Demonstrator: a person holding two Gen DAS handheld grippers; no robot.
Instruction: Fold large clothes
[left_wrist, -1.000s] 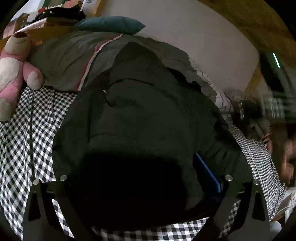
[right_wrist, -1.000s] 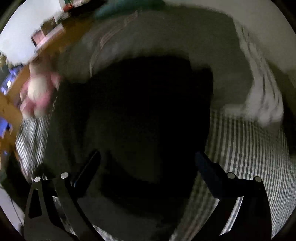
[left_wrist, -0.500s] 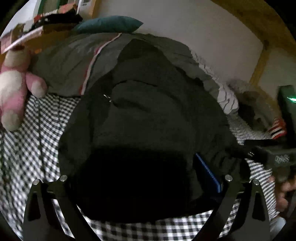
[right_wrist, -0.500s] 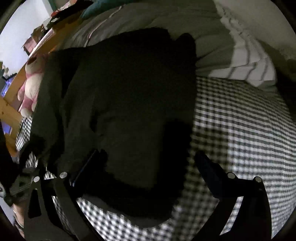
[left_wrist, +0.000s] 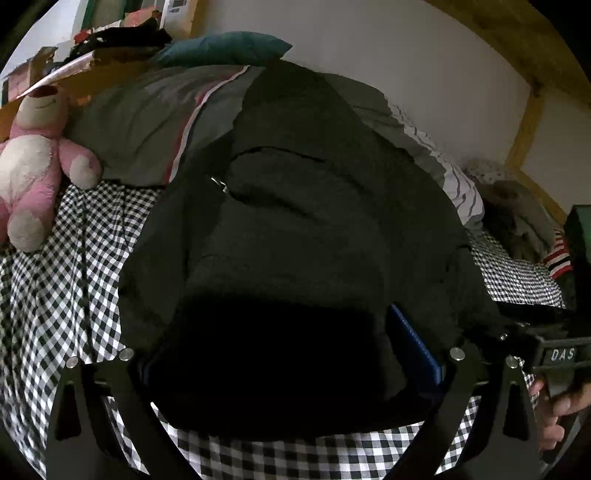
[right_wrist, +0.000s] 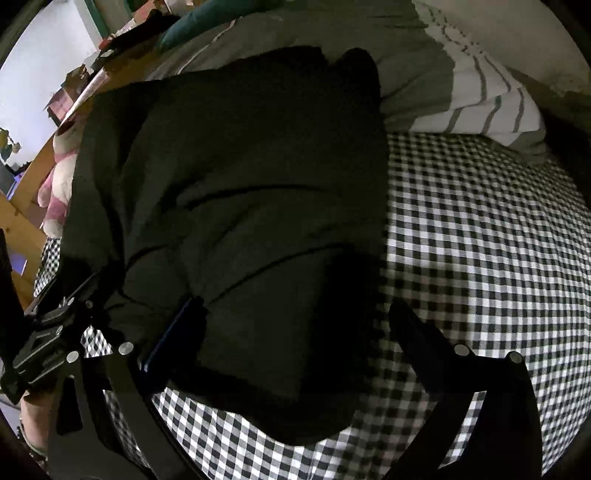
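Observation:
A large dark green jacket (left_wrist: 314, 229) lies folded lengthwise on a black-and-white checked bed sheet (left_wrist: 62, 280). It also shows in the right wrist view (right_wrist: 240, 206). My left gripper (left_wrist: 280, 354) is open with its fingers wide, straddling the jacket's near hem. My right gripper (right_wrist: 291, 332) is open too, its left finger against the jacket's near left fold and its right finger (right_wrist: 413, 332) over the bare sheet (right_wrist: 487, 258). The right gripper's body shows at the right edge of the left wrist view (left_wrist: 546, 350).
A pink plush bear (left_wrist: 33, 162) sits at the left. A grey duvet with a red stripe (left_wrist: 147, 118), a teal pillow (left_wrist: 225, 48) and a striped pillow (right_wrist: 480, 103) lie behind the jacket. A wooden bed frame (right_wrist: 22, 206) runs along the left.
The right gripper swung in from the right and came down low at the jacket's near right edge. The left gripper drew slightly nearer; both stayed open.

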